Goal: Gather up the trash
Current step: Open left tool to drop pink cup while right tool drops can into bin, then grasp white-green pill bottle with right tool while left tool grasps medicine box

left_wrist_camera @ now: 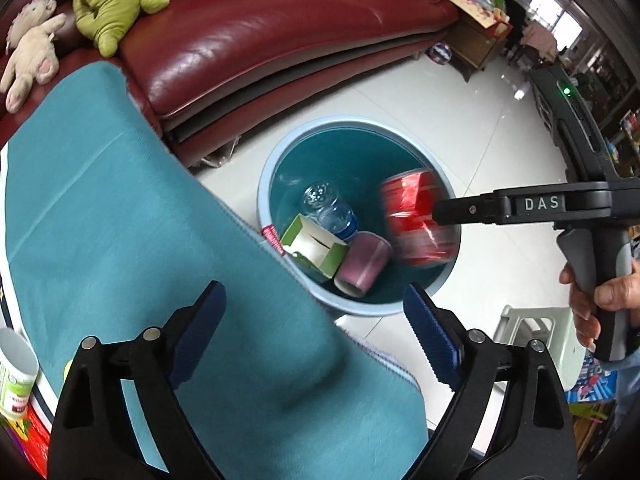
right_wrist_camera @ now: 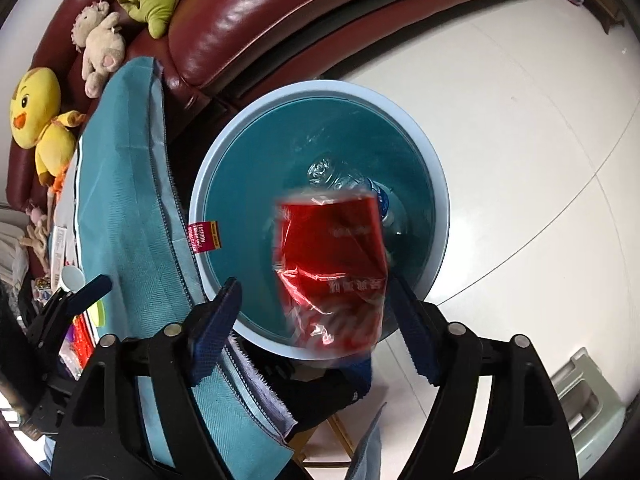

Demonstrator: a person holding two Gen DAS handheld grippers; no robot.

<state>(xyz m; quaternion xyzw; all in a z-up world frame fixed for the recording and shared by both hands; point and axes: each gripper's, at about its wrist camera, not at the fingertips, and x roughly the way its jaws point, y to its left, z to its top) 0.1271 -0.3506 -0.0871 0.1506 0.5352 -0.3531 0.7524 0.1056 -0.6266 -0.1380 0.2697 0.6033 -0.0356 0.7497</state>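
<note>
A round blue trash bin (left_wrist_camera: 264, 184) stands on the floor beside the table; it also shows in the right wrist view (right_wrist_camera: 440, 184). In it lie a clear plastic bottle (left_wrist_camera: 328, 208), a green-white carton (left_wrist_camera: 312, 248) and a pink paper cup (left_wrist_camera: 362, 268). A red shiny wrapper (right_wrist_camera: 332, 264) is blurred in the air over the bin, between the fingers of my open right gripper (right_wrist_camera: 316, 320) and touching neither; it shows in the left wrist view (left_wrist_camera: 416, 220) too. My left gripper (left_wrist_camera: 316, 332) is open and empty over the teal tablecloth's edge (left_wrist_camera: 120, 220).
A dark red leather sofa (left_wrist_camera: 260, 40) with plush toys (left_wrist_camera: 112, 0) runs behind the bin. A white jar (left_wrist_camera: 16, 376) stands on the table at far left. A pale plastic stool (left_wrist_camera: 536, 336) sits on the white tile floor at the right.
</note>
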